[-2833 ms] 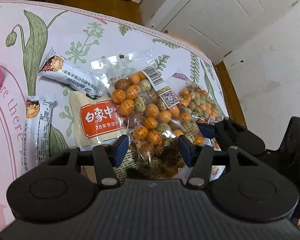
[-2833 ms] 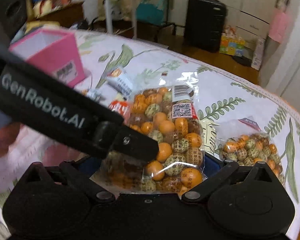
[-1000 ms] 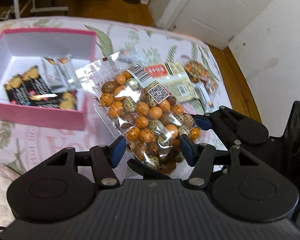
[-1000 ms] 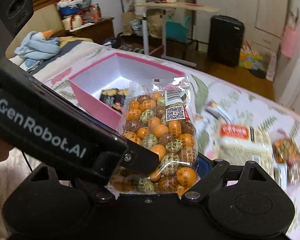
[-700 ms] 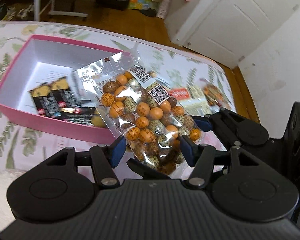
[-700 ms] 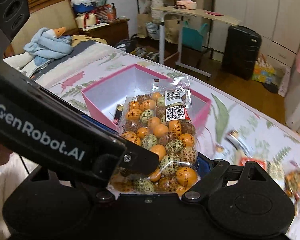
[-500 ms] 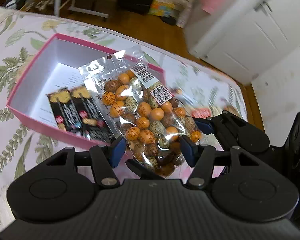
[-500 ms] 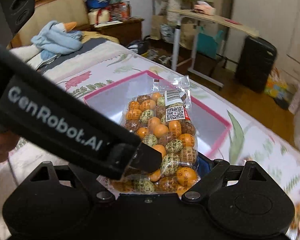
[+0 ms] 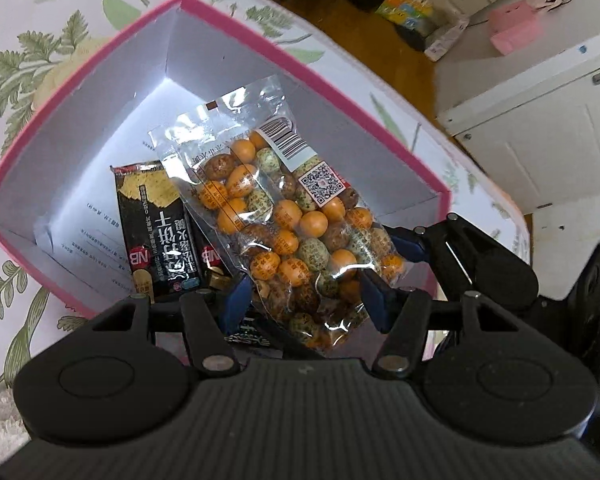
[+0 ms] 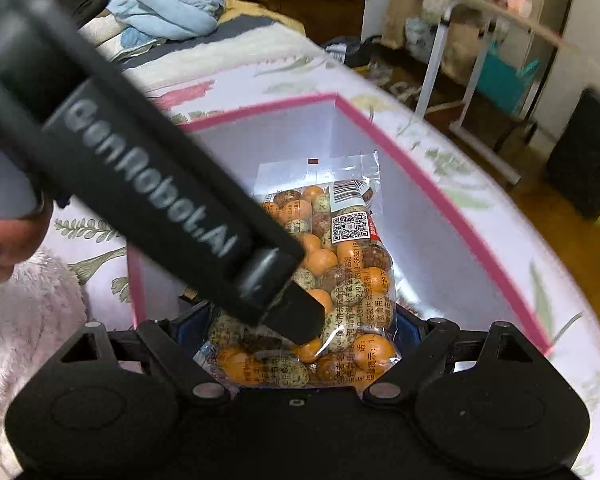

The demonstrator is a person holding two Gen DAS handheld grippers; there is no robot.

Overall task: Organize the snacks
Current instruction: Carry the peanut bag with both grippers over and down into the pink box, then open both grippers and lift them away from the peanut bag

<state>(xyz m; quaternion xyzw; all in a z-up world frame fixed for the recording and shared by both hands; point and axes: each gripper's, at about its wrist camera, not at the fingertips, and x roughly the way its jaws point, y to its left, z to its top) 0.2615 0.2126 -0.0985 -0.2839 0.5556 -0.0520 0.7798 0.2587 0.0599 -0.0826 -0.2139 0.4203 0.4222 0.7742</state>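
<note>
A clear bag of snack balls hangs in the air over the open pink box. The balls inside are orange, brown and speckled green. The bag has a barcode and a square code sticker near its far end.

Both grippers pinch the near end of the bag. The left gripper has its blue pads close together with the bag squeezed between them. The right gripper is also closed on the bag, with its blue pads pressed on the left and right sides of it. In the right wrist view, the black body of the left gripper crosses in front from the far left, and its tip touches the bag low down.

Inside the box, just left of the bag, lie two black snack bars with gold and white writing. They rest on a white sheet of paper on the box floor. The box has pink edges and grey-white walls inside.

The box sits on a white cloth with green leaves. Farther off there is a blue soft toy with an orange beak, a black suitcase, a white door and a wooden floor.
</note>
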